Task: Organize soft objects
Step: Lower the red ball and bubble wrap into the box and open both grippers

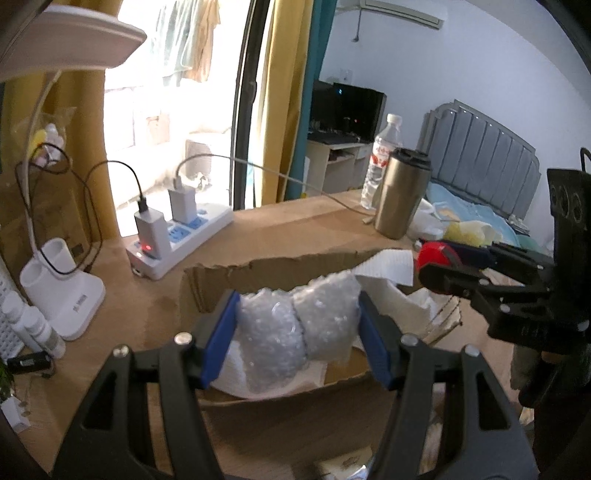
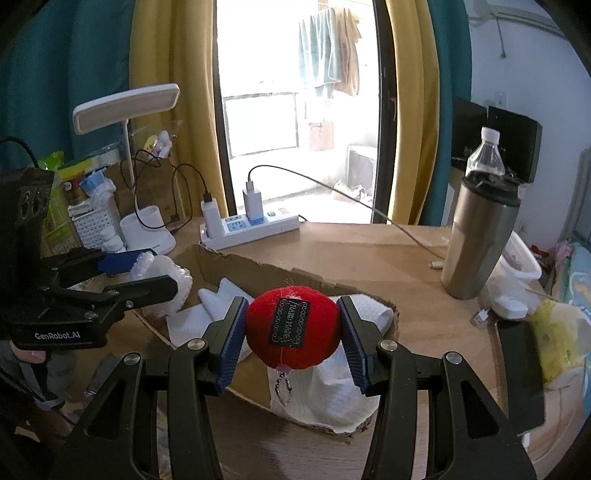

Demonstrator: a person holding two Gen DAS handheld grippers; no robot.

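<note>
A torn cardboard box (image 1: pixel 221 284) sits on the wooden counter (image 1: pixel 295 221). It contains white paper sheets (image 2: pixel 332 398) that drape over its near rim.

The left tongs (image 1: pixel 299 332) grip a wad of bubble wrap (image 1: pixel 295 325) between the blue pads (image 1: pixel 221 339), held above the box interior. The right tongs (image 2: pixel 291 332) grip a red plush ball (image 2: pixel 293 330) with a black label and a small bead chain, held over the box's near side.

A steel tumbler (image 2: pixel 476 236) with a black lid stands on the counter right of the box. A clear water bottle (image 2: pixel 485 155) stands behind it.

The left wrist view alone shows a bed with a grey headboard (image 1: pixel 487 155) and an air conditioner (image 1: pixel 402 11). The right wrist view alone shows the desk lamp's full head (image 2: pixel 125 107), a white perforated basket (image 2: pixel 94 225), and a white plastic tub (image 2: pixel 517 273) beside the tumbler. Both views show the power strip (image 2: pixel 251 229) with two chargers plugged in.
</note>
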